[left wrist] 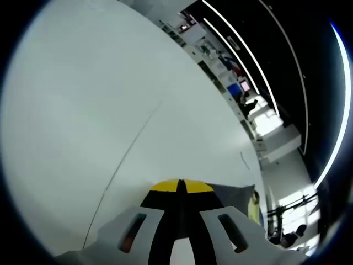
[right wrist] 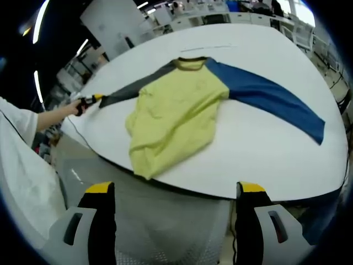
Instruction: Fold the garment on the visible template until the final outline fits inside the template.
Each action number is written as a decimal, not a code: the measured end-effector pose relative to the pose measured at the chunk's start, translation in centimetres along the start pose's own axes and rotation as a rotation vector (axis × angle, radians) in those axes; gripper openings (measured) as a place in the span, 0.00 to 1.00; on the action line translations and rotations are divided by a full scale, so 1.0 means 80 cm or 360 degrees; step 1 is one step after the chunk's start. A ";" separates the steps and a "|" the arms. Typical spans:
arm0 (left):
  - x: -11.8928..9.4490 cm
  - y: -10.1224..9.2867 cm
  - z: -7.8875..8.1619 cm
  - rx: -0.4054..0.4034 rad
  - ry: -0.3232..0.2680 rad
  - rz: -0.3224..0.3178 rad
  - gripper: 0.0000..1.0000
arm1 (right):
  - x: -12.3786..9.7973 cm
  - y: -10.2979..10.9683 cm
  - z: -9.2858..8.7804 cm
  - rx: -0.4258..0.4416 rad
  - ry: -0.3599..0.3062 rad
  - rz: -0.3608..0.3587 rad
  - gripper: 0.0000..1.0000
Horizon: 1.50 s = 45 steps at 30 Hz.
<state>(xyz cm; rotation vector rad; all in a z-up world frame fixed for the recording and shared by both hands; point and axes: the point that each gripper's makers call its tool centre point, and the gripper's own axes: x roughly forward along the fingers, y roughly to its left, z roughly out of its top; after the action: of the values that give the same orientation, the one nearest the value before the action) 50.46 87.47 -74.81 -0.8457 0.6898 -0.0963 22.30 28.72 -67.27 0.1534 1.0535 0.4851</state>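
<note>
Left gripper [left wrist: 180, 186] pinches grey sleeve [left wrist: 234, 194]; right gripper [right wrist: 175, 190] wide open.

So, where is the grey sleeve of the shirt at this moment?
In the right gripper view, the grey sleeve stretches left from the yellow shirt across the white table, its cuff clamped by the left gripper near the table's edge.

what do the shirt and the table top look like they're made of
The shirt looks like soft, matte knit fabric: it lies limp, with wrinkles and bunched folds along its yellow body, and its blue and grey sleeves have no shine. The table looks like a hard, smooth white board, perhaps laminate, though I cannot tell exactly: it is flat and even with a faint sheen and a thin dark edge.
</note>
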 end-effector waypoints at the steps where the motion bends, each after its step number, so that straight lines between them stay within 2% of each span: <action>1: -0.001 0.001 0.000 0.0002 -0.0001 0.0003 0.00 | 0.000 0.000 0.001 -0.0001 -0.0002 0.0001 0.90; 10: -0.009 0.008 0.004 0.0056 -0.0020 0.0040 0.03 | 0.000 0.002 0.003 -0.0018 -0.0004 0.0013 0.90; 15: -0.014 0.010 -0.003 0.0149 0.0022 0.0081 0.06 | 0.001 0.002 0.006 -0.0030 -0.0010 0.0025 0.90; 18: -0.023 -0.002 -0.013 0.0217 0.0044 0.0099 0.08 | 0.002 0.002 0.008 -0.0035 -0.0016 0.0034 0.90; 26: -0.035 -0.017 -0.020 0.0323 0.0082 0.0109 0.14 | 0.004 0.002 0.011 -0.0052 -0.0030 0.0063 0.90; 34: -0.050 -0.039 -0.035 0.0421 0.0114 0.0084 0.22 | 0.002 -0.003 0.011 -0.0063 -0.0046 0.0085 0.90; 45: -0.071 -0.062 -0.043 0.0496 0.0118 0.0058 0.35 | 0.001 -0.005 0.015 -0.0089 -0.0072 0.0117 0.90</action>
<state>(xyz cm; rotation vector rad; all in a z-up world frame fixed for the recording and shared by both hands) 44.87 83.84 -69.88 -0.5325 0.7368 -0.1977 23.50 28.55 -66.83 0.1536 0.9914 0.5743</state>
